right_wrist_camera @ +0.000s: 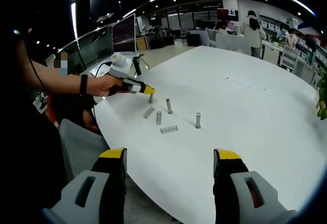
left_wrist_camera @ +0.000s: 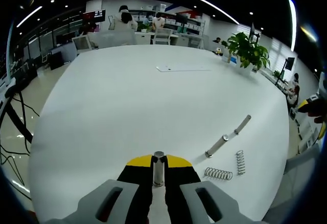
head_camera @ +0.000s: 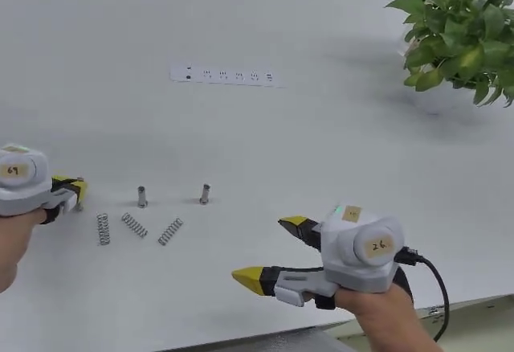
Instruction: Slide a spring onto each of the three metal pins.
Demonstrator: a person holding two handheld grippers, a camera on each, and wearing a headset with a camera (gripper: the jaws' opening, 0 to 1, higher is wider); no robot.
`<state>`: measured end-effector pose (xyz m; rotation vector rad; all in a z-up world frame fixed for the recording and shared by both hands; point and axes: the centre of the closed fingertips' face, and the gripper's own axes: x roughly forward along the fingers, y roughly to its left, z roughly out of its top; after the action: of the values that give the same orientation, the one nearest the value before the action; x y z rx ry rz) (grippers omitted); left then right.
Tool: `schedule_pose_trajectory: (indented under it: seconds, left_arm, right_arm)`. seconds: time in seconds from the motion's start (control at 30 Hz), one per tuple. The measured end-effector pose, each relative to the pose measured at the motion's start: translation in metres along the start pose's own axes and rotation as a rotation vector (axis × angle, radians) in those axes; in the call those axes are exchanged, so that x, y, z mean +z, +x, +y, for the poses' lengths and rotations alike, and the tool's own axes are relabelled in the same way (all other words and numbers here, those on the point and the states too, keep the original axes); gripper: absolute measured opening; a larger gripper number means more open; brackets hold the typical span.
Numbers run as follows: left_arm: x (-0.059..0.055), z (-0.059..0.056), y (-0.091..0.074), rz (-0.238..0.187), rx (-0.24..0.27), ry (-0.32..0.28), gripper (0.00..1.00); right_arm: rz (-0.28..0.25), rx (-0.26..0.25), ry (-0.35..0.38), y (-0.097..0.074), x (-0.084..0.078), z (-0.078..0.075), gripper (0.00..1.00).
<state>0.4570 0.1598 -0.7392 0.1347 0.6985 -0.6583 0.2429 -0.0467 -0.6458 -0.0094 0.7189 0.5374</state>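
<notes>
Two hand-held tools flank the work on the white table as we look down from the headset. Nearest us, at the front edge, the right tool hovers with its yellow-tipped jaws spread wide and nothing between them. The right gripper view shows the same gap, with all the parts well ahead of it.

Beyond and to the left of those tips, three coils lie loose on the table in a short row: the left spring, the middle spring and the right spring. Just behind the row, the middle pin and the right pin stand upright and bare, apart from the springs.

At the left edge, level with these, the left tool is clenched on the third pin. In the left gripper view we see that pin upright between the pinched yellow tips. We cannot tell whether its foot touches the table. The left spring lies just beside this tool, on its near right.

Farther back a white power strip lies flat, and a potted plant stands at the far right.
</notes>
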Motion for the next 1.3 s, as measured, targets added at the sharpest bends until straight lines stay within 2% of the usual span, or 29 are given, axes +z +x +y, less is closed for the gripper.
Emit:
schedule_pose_trajectory:
  seconds: [0.27,0.63,0.93,1.3]
  left_arm:
    - [-0.003,0.002,-0.004,0.001,0.006,-0.005,0.00]
    - [-0.006,-0.004,-0.005,0.007,0.010,0.056,0.00]
    - [-0.006,-0.004,-0.006,0.004,0.019,0.079,0.00]
    - [-0.011,-0.005,-0.005,0.012,0.018,0.061,0.01]
  right_arm:
    - [-0.003,0.000,-0.001,-0.001,-0.002,0.001,0.67]
    - [-0.007,0.000,0.004,-0.003,-0.005,0.001,0.67]
    - [-0.009,-0.007,0.002,-0.005,-0.005,0.000,0.67]
    - [-0.009,-0.003,0.002,-0.004,-0.005,0.003,0.67]
